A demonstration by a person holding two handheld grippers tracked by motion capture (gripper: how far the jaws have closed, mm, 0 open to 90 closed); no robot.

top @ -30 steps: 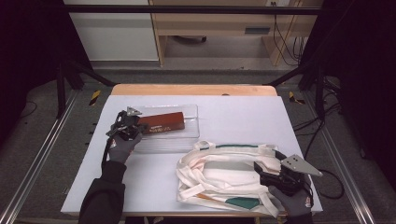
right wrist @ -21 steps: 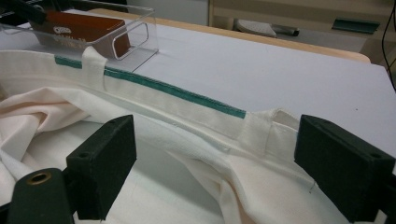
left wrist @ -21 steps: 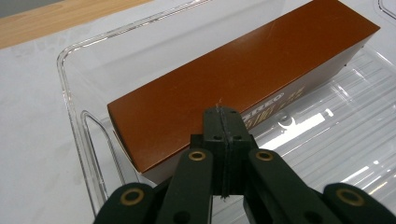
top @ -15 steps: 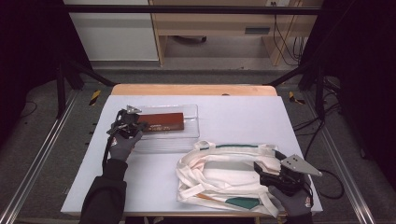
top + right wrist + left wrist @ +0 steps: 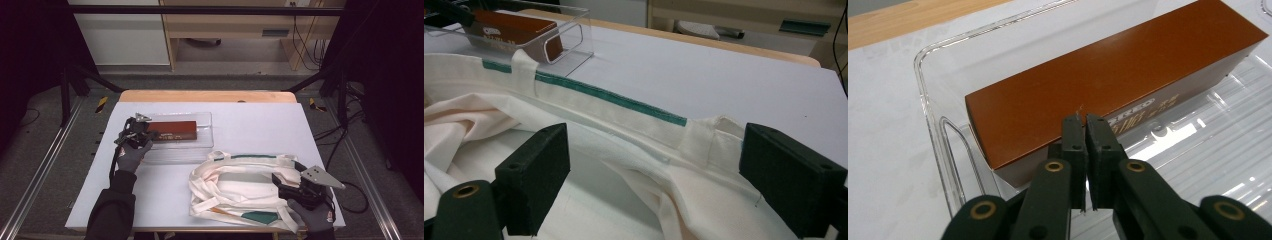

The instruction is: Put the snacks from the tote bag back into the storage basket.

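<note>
This looks like a lab or a recording workroom, not a home. The white-covered table stands on grey carpet inside a frame of black bars and metal rails. Loose cables hang at 1 o'clock (near a wooden bench), and a white cabinet is at 11 o'clock.

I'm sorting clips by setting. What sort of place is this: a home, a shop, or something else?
Probably a lab or recording workshop, not a home: a white-covered table stands inside a metal frame, loose cables run over grey carpet, and office-style cabinets line the back.
</note>
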